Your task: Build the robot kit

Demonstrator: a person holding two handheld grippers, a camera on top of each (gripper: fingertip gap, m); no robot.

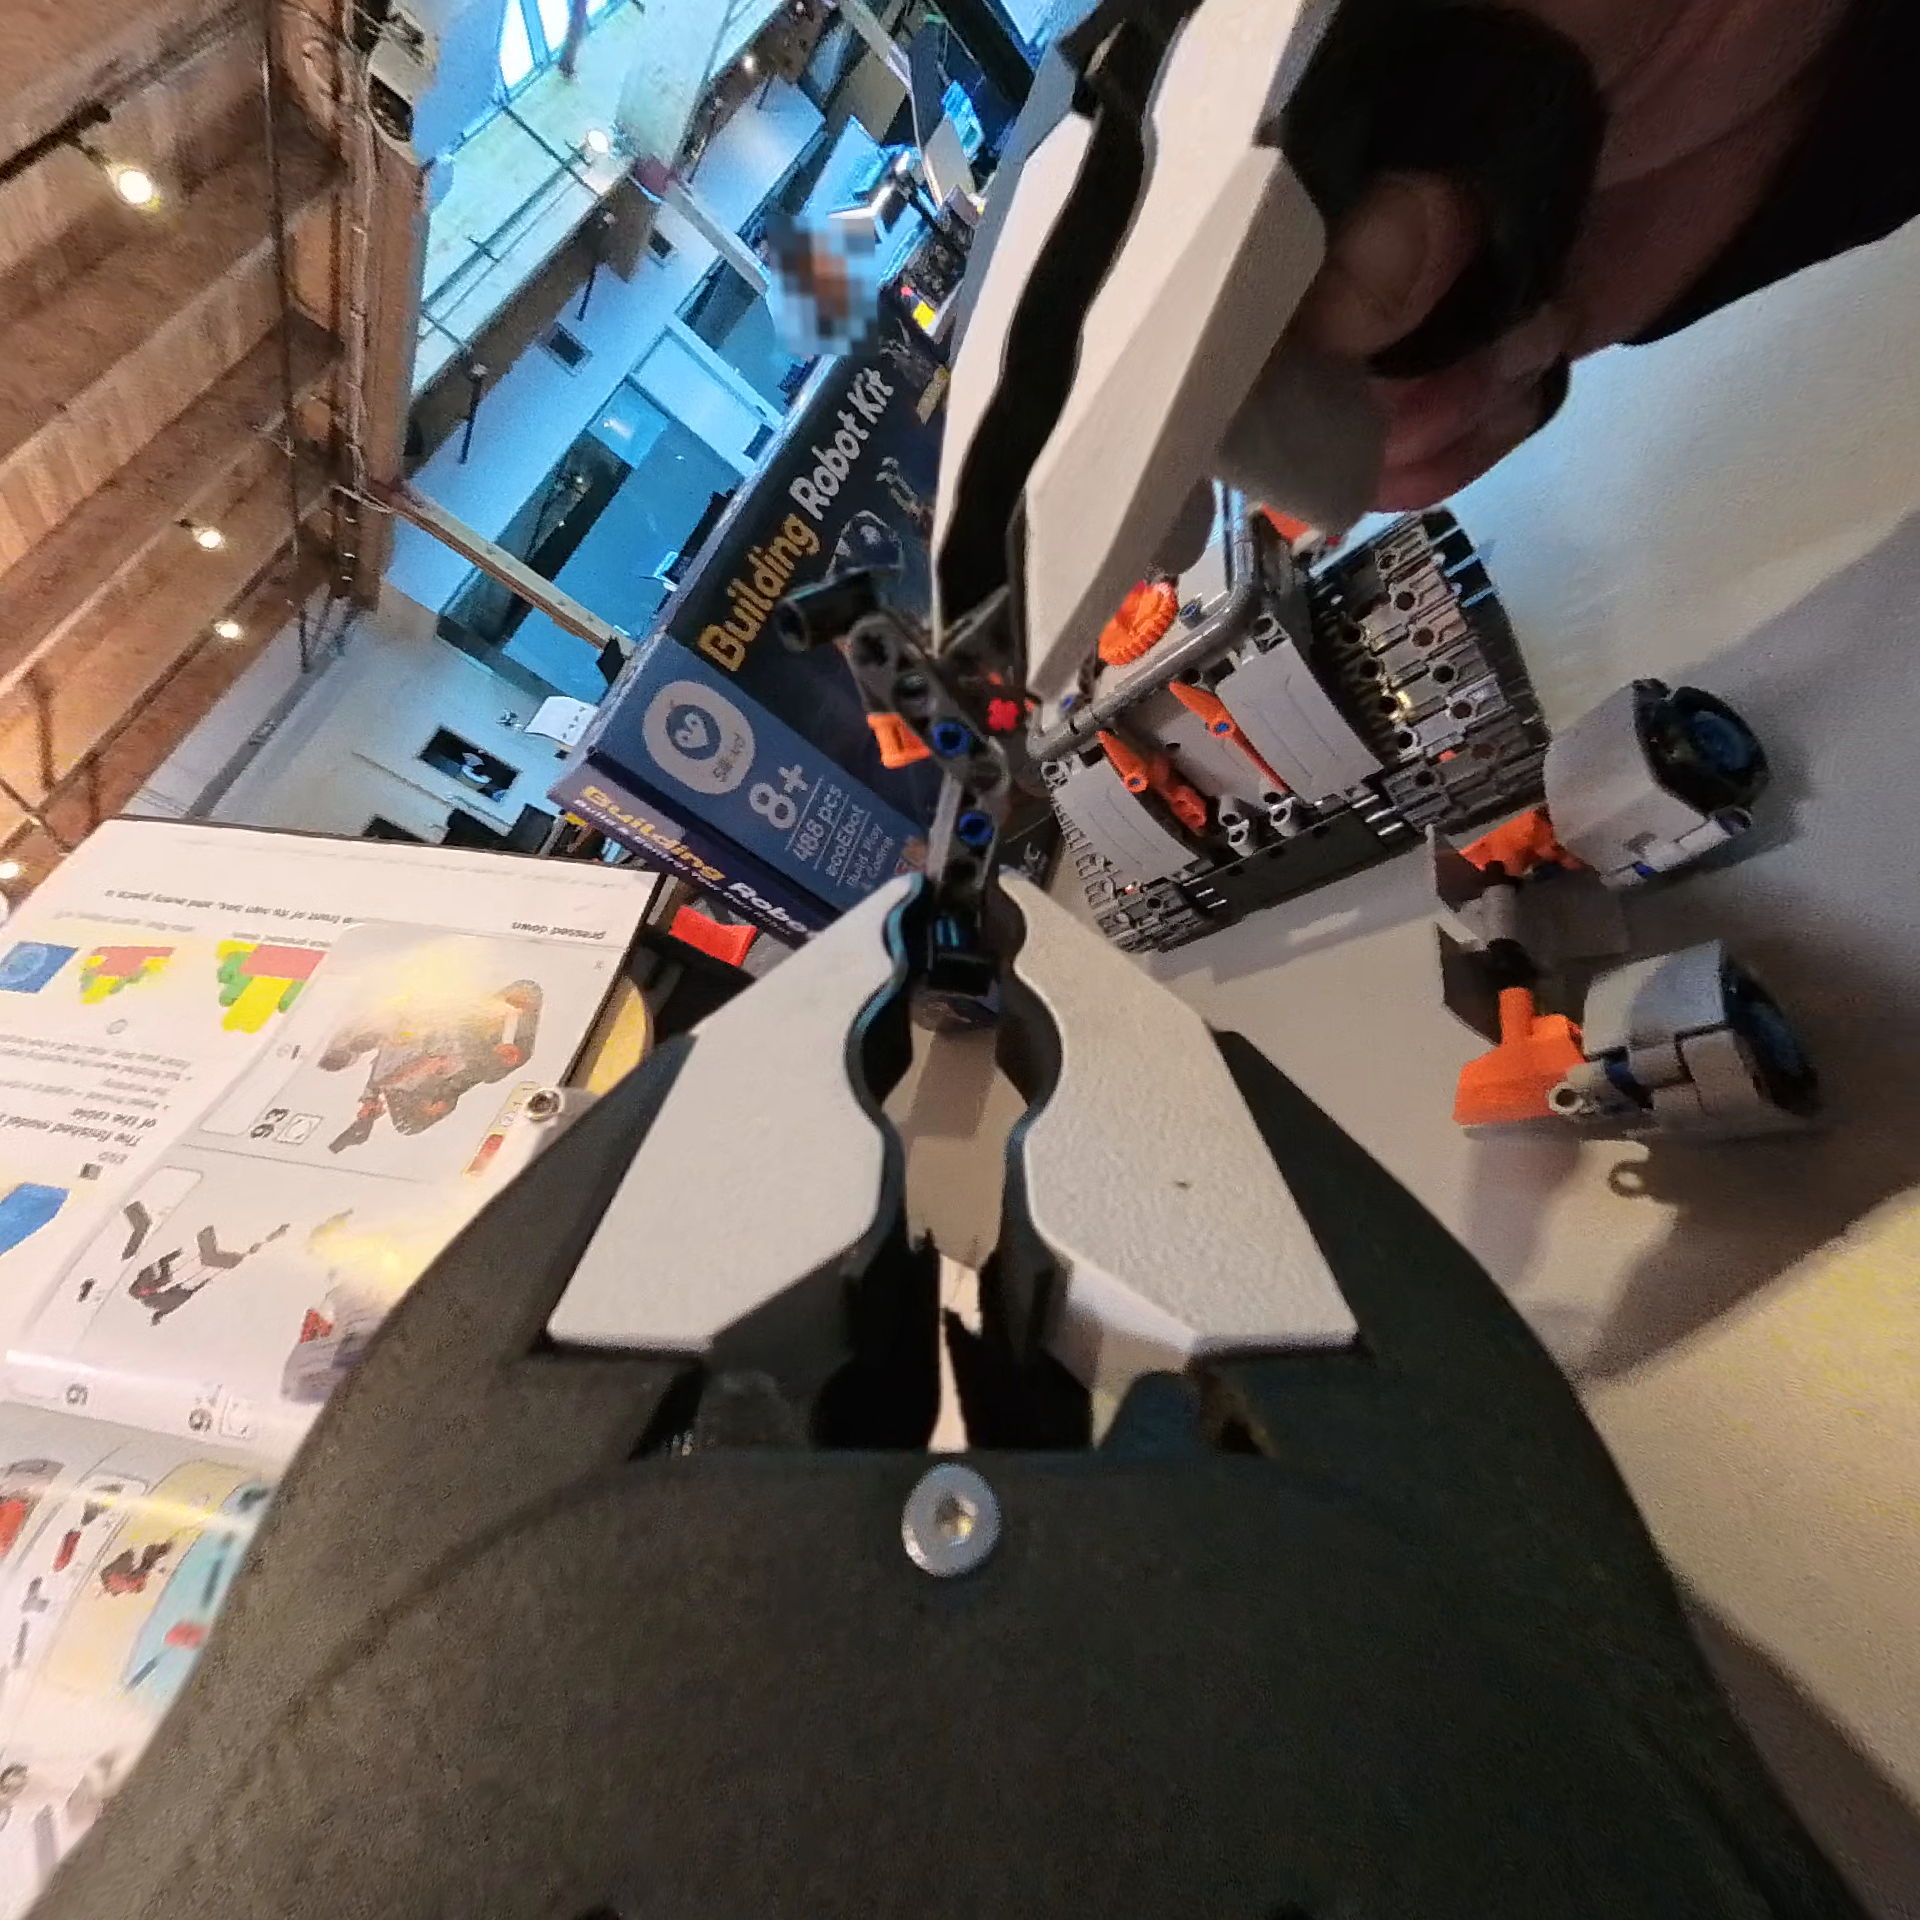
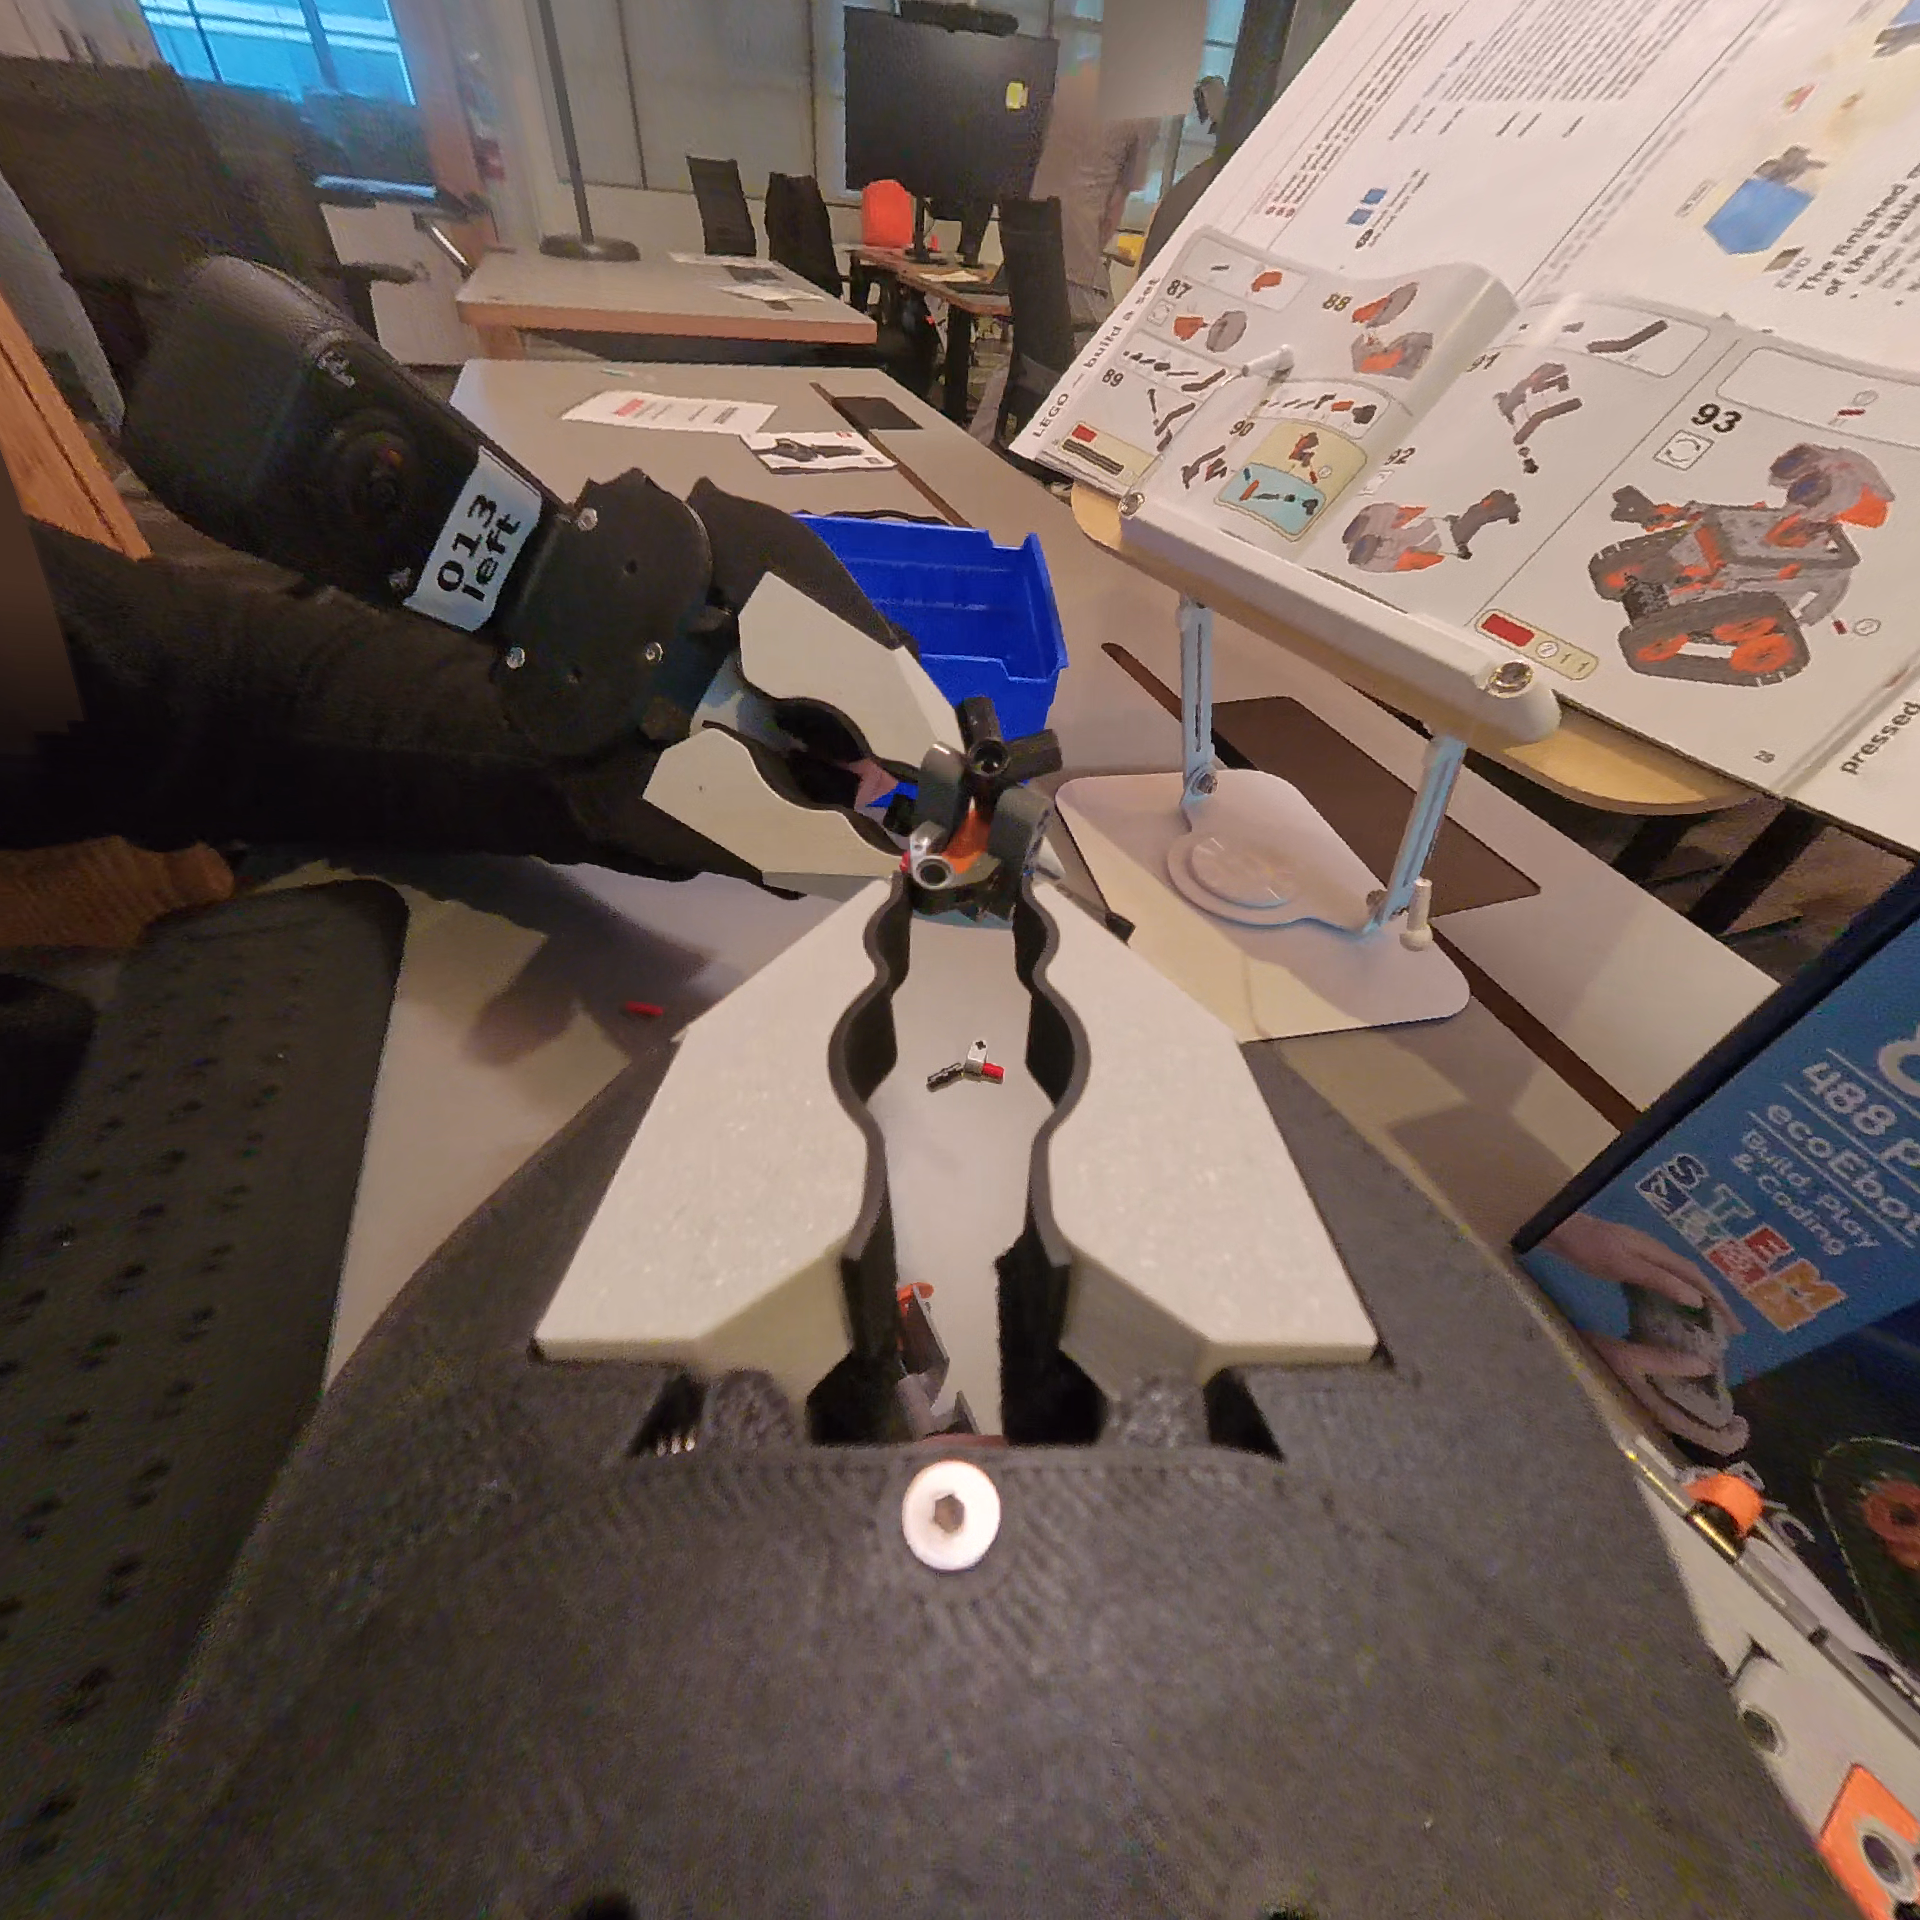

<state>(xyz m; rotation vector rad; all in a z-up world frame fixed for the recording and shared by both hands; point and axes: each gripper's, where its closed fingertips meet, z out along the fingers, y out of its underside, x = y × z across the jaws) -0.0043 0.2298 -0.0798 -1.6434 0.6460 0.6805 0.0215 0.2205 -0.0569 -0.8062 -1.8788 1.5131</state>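
A small brick assembly (image 1: 940, 748) of dark grey beams with blue pins, a red cross piece and an orange part is held above the table between both grippers. My left gripper (image 1: 961, 920) is shut on its lower end. My right gripper (image 2: 961, 899) is shut on the same assembly (image 2: 977, 821), seen here with a black connector on top. In the left wrist view the right gripper (image 1: 992, 665) comes down from above, held by a gloved hand. In the right wrist view the left gripper (image 2: 888, 805) reaches in from the left.
A tracked grey, black and orange brick vehicle (image 1: 1351, 727) and two grey and orange modules (image 1: 1652, 774) (image 1: 1662, 1039) lie on the white table. An open instruction booklet (image 2: 1558, 416) rests on a stand (image 2: 1257, 894). A blue bin (image 2: 956, 603), the kit box (image 2: 1766, 1195) and a small loose piece (image 2: 971, 1068) are nearby. The grippers are tip to tip, or close to it.
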